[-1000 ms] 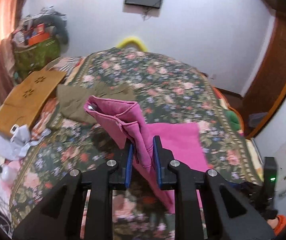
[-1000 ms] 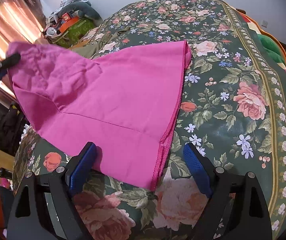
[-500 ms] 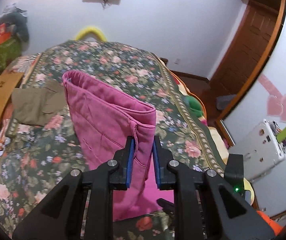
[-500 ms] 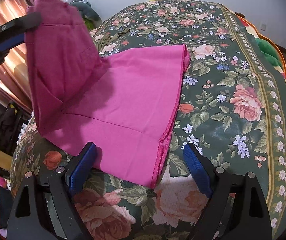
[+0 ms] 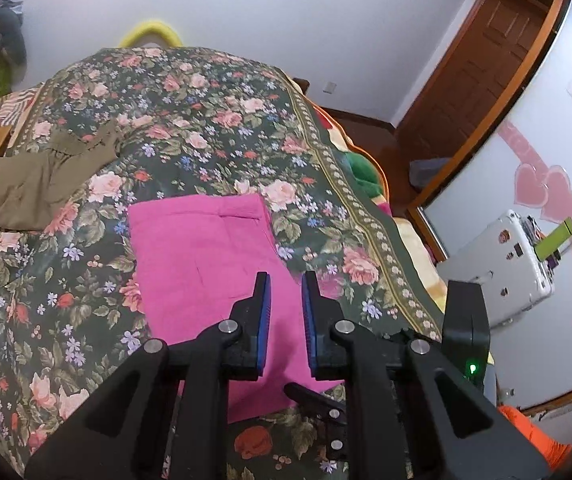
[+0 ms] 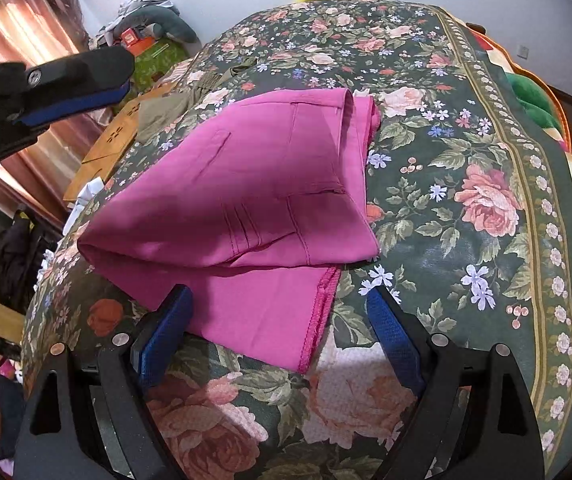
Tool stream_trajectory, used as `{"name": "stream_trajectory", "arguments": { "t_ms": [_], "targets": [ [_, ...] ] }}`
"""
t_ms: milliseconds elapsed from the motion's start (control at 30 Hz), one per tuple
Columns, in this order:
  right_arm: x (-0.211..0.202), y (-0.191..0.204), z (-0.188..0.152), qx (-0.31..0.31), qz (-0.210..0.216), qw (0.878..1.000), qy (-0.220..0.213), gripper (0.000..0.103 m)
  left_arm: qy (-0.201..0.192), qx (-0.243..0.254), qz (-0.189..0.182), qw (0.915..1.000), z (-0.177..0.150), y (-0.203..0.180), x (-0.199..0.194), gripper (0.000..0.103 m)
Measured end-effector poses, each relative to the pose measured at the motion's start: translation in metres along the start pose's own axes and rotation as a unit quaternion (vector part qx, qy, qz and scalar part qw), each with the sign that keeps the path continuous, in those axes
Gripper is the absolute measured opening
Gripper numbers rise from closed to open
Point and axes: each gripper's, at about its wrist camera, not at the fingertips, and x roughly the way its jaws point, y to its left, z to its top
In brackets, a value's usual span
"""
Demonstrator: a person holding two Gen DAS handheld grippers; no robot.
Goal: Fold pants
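On the flowered bedspread (image 6: 466, 152) the pink pants (image 6: 246, 192) lie folded over, the waistband end laid back on top of the lower layer, whose stitched hem edge sticks out toward the camera in the right wrist view. The fold bulges loosely on the left side and sits flatter on the right. In the left wrist view the same pants (image 5: 202, 256) read as a roughly square pink patch near the middle of the bed.

Beyond them an olive-brown garment (image 5: 42, 176) lies crumpled toward the far left of the bed, apart from the pants, with a tan cardboard piece (image 6: 114, 140) just past it at the bed's edge. A heap of clothes and boxes (image 6: 146, 28) is stacked in the far corner by a reddish curtain (image 6: 30, 32). A pale wall, a wooden door (image 5: 482, 64) and a white cupboard with pink heart stickers (image 5: 546, 192) close the room on the right.

The left gripper (image 5: 285, 308) hangs above the pants with its jaws drawn nearly together, having just been closing; no cloth is between them. The right gripper (image 6: 278, 332) stands wide open, its blue pads straddling the near hem edge of the pants without pinching it.
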Motion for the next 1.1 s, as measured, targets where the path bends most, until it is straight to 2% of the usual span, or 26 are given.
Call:
{"name": "stream_trajectory", "arguments": {
  "t_ms": [133, 267, 367, 500, 600, 700, 833, 1000, 1100],
  "targets": [
    [-0.001, 0.001, 0.000, 0.000, 0.000, 1.000, -0.001, 0.087, 0.009, 0.000, 0.001, 1.0000, -0.001, 0.004, 0.000, 0.020],
    [-0.004, 0.001, 0.001, -0.004, -0.004, 1.000, -0.004, 0.087, 0.005, 0.007, 0.024, 0.9997, 0.002, 0.011, -0.003, 0.044],
    [-0.011, 0.001, 0.001, -0.010, -0.011, 1.000, -0.010, 0.087, -0.004, 0.037, 0.063, 0.9973, 0.009, 0.016, -0.009, 0.053],
    [-0.021, -0.005, 0.003, -0.006, -0.019, 0.999, -0.025, 0.087, -0.020, 0.083, 0.108, 0.9905, 0.023, 0.025, -0.012, 0.077],
    [-0.029, -0.011, 0.006, -0.003, -0.034, 0.999, -0.039, 0.087, -0.018, 0.104, 0.133, 0.9854, 0.036, 0.039, -0.005, 0.083],
    [-0.034, -0.014, 0.009, -0.004, -0.048, 0.998, -0.049, 0.087, 0.001, 0.099, 0.152, 0.9835, 0.052, 0.057, 0.015, 0.091],
    [-0.037, -0.019, 0.013, 0.001, -0.055, 0.997, -0.055, 0.087, 0.037, 0.086, 0.175, 0.9801, 0.067, 0.080, 0.051, 0.091],
    [-0.035, -0.026, 0.016, 0.015, -0.062, 0.996, -0.062, 0.087, 0.087, 0.056, 0.182, 0.9778, 0.086, 0.104, 0.101, 0.091],
    [-0.032, -0.029, 0.016, 0.021, -0.061, 0.996, -0.059, 0.087, 0.109, 0.042, 0.175, 0.9777, 0.097, 0.113, 0.126, 0.091]
  ]
}}
